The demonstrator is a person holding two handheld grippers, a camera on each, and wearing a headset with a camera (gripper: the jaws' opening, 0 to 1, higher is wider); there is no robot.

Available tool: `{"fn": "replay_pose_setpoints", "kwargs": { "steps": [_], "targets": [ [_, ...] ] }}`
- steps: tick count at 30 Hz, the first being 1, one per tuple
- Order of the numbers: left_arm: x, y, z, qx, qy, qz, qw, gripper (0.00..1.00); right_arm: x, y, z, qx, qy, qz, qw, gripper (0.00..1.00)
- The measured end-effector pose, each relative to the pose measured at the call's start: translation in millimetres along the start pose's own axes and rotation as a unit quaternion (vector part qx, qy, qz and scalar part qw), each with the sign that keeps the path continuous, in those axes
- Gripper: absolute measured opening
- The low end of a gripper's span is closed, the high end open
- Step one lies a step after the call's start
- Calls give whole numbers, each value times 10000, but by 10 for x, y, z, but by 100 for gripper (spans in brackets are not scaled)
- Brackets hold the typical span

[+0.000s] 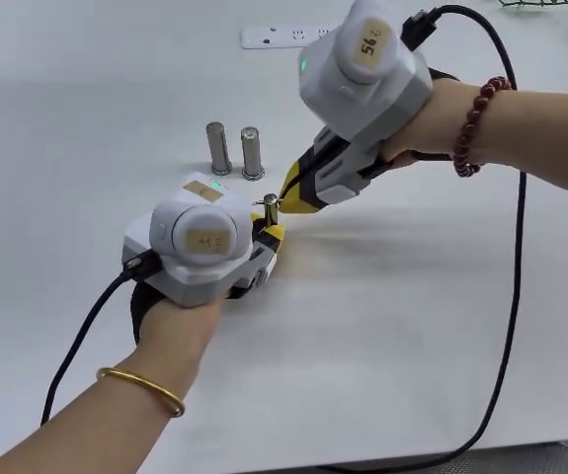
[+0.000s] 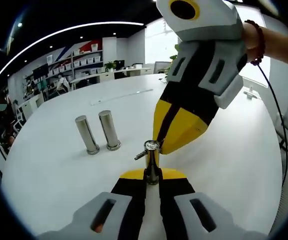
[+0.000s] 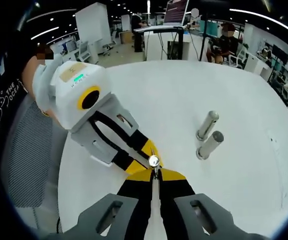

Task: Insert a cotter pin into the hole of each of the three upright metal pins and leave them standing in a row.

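My left gripper [image 1: 272, 235] is shut on the base of an upright metal pin [image 1: 271, 207], low on the white table. In the left gripper view the pin [image 2: 152, 160] rises between my closed jaws [image 2: 152, 177]. A thin cotter pin [image 2: 139, 155] pokes out of the hole near its top. My right gripper [image 1: 291, 193] comes in from the right, jaws shut on the cotter pin's other end, tips against the pin top [image 3: 154, 160]. Two more metal pins [image 1: 218, 148] [image 1: 252, 153] stand side by side just behind, apart from both grippers.
A white power strip [image 1: 284, 37] lies at the table's far edge. A black cable [image 1: 514, 296] trails from the right gripper across the right side of the table. Another cable [image 1: 81, 341] runs off the left gripper. The table's near edge [image 1: 521, 444] is at the bottom right.
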State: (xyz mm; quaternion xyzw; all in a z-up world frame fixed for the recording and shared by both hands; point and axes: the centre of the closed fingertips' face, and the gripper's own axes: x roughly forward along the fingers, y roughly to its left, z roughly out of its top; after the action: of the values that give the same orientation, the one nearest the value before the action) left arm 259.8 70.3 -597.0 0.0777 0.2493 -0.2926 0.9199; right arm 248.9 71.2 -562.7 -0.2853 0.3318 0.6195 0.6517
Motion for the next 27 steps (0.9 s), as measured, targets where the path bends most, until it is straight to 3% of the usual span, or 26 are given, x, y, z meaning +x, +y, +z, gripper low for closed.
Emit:
{"fn": "replay_pose_setpoints", "kwargs": {
  "steps": [3, 14, 27],
  "targets": [
    [-2, 3, -2, -29, 3, 15, 10000, 6, -55, 4, -4, 176, -93, -19, 9998, 9],
    [-8, 8, 0, 2, 6, 10, 10000, 6, -95, 21, -47, 198, -87, -32, 9998, 1],
    [-9, 8, -3, 62, 4, 26, 10000, 6, -54, 28, -10, 243, -133, -34, 9996, 0]
  ]
}}
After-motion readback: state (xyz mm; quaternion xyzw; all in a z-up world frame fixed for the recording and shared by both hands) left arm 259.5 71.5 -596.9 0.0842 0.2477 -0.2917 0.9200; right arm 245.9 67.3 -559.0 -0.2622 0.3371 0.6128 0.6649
